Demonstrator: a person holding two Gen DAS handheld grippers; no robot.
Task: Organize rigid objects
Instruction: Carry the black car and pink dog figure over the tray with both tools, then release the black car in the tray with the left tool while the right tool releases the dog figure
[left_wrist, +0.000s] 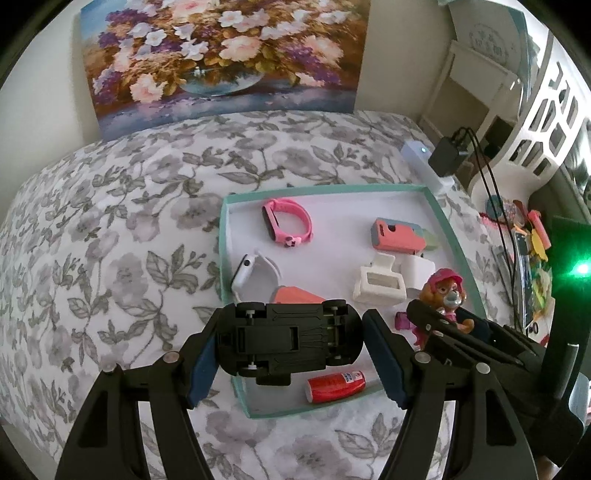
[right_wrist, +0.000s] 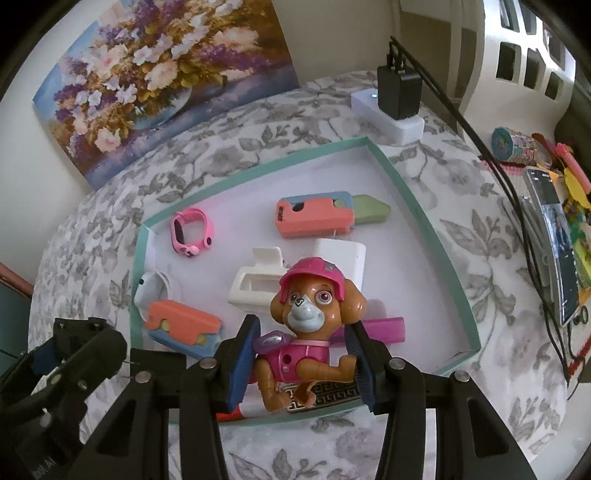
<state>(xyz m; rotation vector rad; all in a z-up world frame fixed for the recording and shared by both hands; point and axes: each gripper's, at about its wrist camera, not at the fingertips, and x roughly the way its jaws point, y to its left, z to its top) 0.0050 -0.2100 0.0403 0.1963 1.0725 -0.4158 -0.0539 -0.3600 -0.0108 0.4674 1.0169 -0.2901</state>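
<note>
- The left gripper (left_wrist: 288, 345) has its two blue pads closed partway onto a black toy car (left_wrist: 288, 343), one pad at each end, underside and wheels facing the camera. Judged from the frames, gripping end to end gives flat, parallel contact on the car's hard shell.
- The right gripper (right_wrist: 301, 360) is likewise closed partway, pinching a pup figurine (right_wrist: 308, 325) by its pink torso, head upright and clear above the fingers; the narrow body is likely the firmest place to squeeze.
- Both toys hang over the near part of the teal-rimmed tray (right_wrist: 424, 206), the car at the tray's near-left corner, the pup near its near-right side.
- Inside the tray: a red can (left_wrist: 335, 386) below the car, a white hair clip (right_wrist: 255, 288) at centre, a pink watch (right_wrist: 192, 230) and white watch (left_wrist: 245, 275) toward the left wall, and a coral case (right_wrist: 314, 218) toward the far side.
- Beyond the tray's far-right corner sits a white power strip (right_wrist: 389, 114).
- The tray looks like the collecting place, so both toys seem poised for setting down.
</note>
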